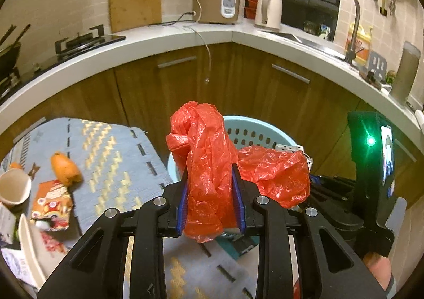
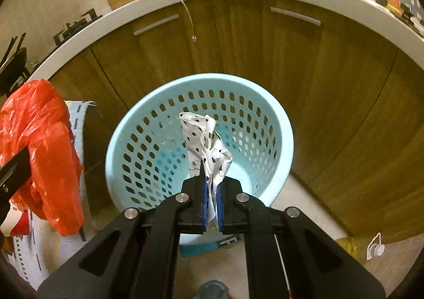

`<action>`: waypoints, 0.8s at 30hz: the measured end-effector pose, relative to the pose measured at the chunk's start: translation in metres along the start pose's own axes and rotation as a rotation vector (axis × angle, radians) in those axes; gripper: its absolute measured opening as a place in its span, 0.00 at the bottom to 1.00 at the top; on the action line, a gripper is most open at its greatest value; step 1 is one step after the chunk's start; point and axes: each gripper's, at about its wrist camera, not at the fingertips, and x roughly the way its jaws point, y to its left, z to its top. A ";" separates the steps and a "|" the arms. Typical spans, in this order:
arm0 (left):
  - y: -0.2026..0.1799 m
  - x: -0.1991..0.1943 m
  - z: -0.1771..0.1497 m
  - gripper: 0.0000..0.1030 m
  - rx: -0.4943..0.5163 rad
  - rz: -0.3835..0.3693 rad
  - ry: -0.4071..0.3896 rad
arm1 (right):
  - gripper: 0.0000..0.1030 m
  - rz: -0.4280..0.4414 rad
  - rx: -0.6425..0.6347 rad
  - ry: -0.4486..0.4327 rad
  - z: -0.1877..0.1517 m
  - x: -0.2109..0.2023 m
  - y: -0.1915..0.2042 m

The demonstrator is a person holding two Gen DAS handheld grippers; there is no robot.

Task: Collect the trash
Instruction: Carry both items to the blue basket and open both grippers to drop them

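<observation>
1. Trash in hand: the left gripper (image 1: 210,187) is clenched on a bunched red plastic bag (image 1: 209,155), which stands up between its blue pads.
2. Trash in the other hand: the right gripper (image 2: 211,193) is clamped tight on a crumpled white wrapper with black spots (image 2: 209,145), held just above the open mouth of the light-blue perforated basket (image 2: 148,150).
3. Nothing clearly lies inside the basket in the right wrist view, so both pieces seem not yet dropped.
4. Left to collect, by my reading: on the patterned grey cloth (image 1: 111,145) beside the basket lie an orange scrap (image 1: 65,169), a torn red snack packet (image 1: 51,200) and a paper cup (image 1: 14,186).
5. Judged overall, the job looks early to midway.
</observation>
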 end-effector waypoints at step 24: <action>0.030 -0.075 0.003 0.62 -0.043 0.021 -0.133 | 0.48 0.049 -0.068 -0.096 0.013 -0.041 0.031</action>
